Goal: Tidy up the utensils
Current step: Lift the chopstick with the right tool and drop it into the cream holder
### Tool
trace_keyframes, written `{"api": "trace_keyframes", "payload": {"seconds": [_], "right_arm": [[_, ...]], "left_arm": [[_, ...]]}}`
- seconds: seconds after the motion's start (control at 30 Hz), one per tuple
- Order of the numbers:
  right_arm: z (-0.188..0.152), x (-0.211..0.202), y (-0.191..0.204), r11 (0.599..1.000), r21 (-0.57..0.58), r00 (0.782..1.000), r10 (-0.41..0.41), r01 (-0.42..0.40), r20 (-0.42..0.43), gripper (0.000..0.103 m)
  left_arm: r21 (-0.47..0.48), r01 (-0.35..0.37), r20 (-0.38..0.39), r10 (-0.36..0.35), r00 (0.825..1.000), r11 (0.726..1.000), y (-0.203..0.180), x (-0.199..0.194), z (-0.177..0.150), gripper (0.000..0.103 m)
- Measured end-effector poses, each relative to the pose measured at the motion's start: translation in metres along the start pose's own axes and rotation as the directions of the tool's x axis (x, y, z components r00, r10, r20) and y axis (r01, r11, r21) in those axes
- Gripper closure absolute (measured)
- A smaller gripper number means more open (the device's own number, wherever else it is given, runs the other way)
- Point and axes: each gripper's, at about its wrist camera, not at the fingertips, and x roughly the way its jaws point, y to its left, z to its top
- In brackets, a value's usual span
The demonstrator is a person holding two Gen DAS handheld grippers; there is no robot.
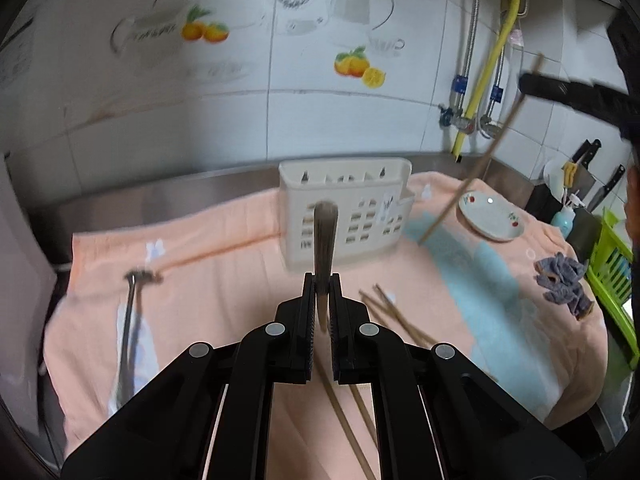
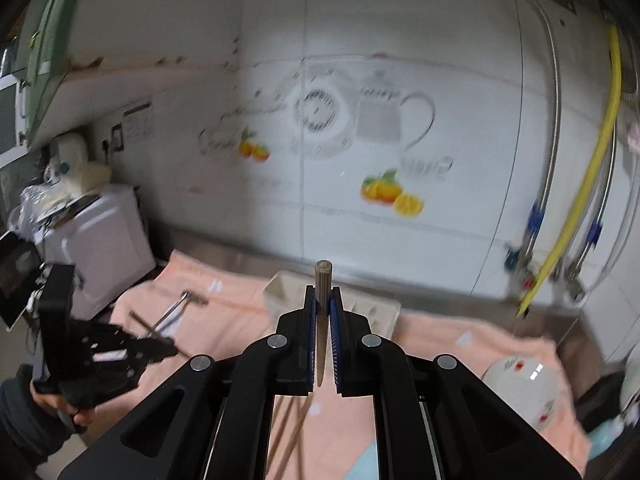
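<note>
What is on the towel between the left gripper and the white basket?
Nothing: in the left wrist view, only bare peach towel lies between the left gripper and the white basket. The chopstick it holds sticks up across that gap.

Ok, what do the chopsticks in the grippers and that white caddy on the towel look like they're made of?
Chopstick in the left gripper: looks like wood or bamboo, matte brown with lengthwise streaks. The right gripper's chopstick looks the same, with a pale round end. Caddy: apparently moulded plastic, cream, smooth, with slotted sides.
</note>
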Motion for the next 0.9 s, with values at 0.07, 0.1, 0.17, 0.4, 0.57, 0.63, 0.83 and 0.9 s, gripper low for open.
{"api": "trace_keyframes", "payload": {"seconds": [0.07,0.1,0.17,0.4,0.57,0.63,0.83,0.9], "right_arm": [[0.015,0.006,-0.007,1.000,-0.001,1.000,-0.015,0.015,0.006,0.096],[0.023,0.011,-0.011,1.000,0.003,1.000,-0.021,0.021,0.006,0.096],[0.032,0.019,-0.016,0.999,0.002,0.999,-0.039,0.039,0.009,0.096],[0.044,0.057,-0.037,0.996,0.026,0.997,-0.079,0.079,-0.004,0.096],[0.048,0.068,-0.048,0.995,0.041,0.996,-0.088,0.088,0.006,0.096],[0.047,0.073,-0.050,0.995,0.040,0.996,-0.093,0.093,-0.002,0.096],[0.034,0.098,-0.058,0.994,0.035,0.992,-0.105,0.107,-0.066,0.096],[0.028,0.103,-0.059,0.994,0.039,0.992,-0.099,0.103,-0.079,0.096]], "left_arm": [[0.020,0.001,0.015,-0.001,1.000,1.000,-0.002,-0.002,0.013,0.098],[0.030,-0.001,0.025,0.000,1.000,1.000,-0.003,-0.004,0.020,0.098],[0.046,-0.003,0.048,0.001,0.999,0.999,-0.005,-0.008,0.036,0.098],[0.109,-0.035,0.163,0.016,0.986,0.993,-0.015,-0.026,0.098,0.098],[0.123,-0.045,0.210,0.018,0.978,0.991,-0.021,-0.025,0.131,0.098],[0.121,-0.047,0.208,0.021,0.978,0.992,-0.022,-0.015,0.141,0.098],[0.111,-0.040,0.113,0.028,0.993,0.993,-0.018,0.030,0.146,0.098],[0.103,-0.031,0.082,0.023,0.996,0.994,-0.016,0.042,0.145,0.098]]}}
